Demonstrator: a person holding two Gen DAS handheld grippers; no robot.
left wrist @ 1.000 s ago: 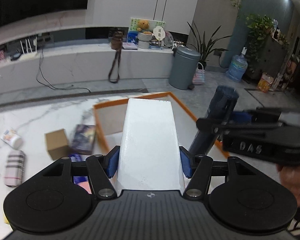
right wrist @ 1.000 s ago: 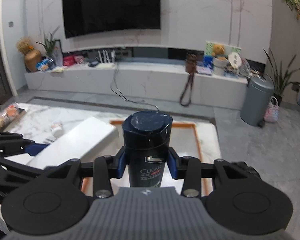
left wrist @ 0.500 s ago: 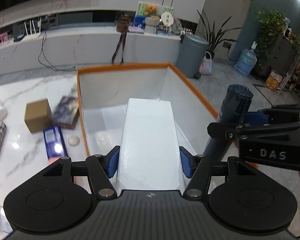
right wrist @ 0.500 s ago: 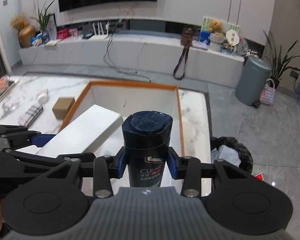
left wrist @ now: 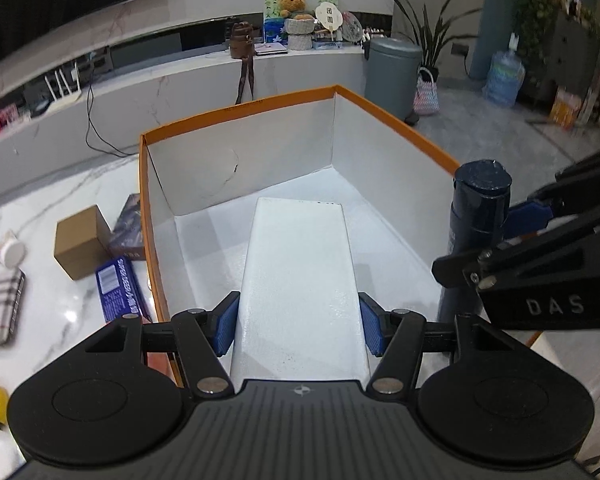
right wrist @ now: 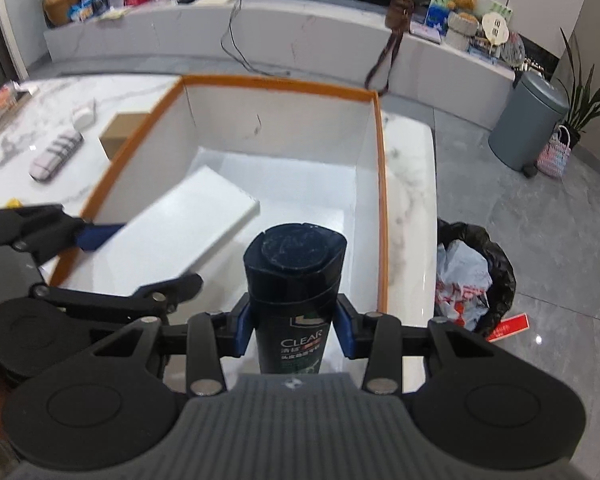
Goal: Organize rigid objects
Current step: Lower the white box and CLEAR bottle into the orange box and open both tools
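Two held items over the orange-rimmed white cardboard box [left wrist: 236,120]
Left gripper [left wrist: 298,322] fingers pinch a long white rectangular box [left wrist: 300,272]; right gripper [right wrist: 296,328] fingers pinch a dark blue shampoo bottle [right wrist: 296,276].

The box [left wrist: 300,272] clamped in the left gripper [left wrist: 298,328] was plain white. The bottle [right wrist: 296,292] in the right gripper [right wrist: 294,330] was dark navy with white lettering. Ahead of both, the bin [left wrist: 396,120] was white inside, orange-rimmed. Left of it lay a brown carton [left wrist: 82,242] and a beige plaid case [left wrist: 4,306].

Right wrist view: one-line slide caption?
Right gripper holds a shampoo bottle above the orange-rimmed box; left gripper brings a white box.
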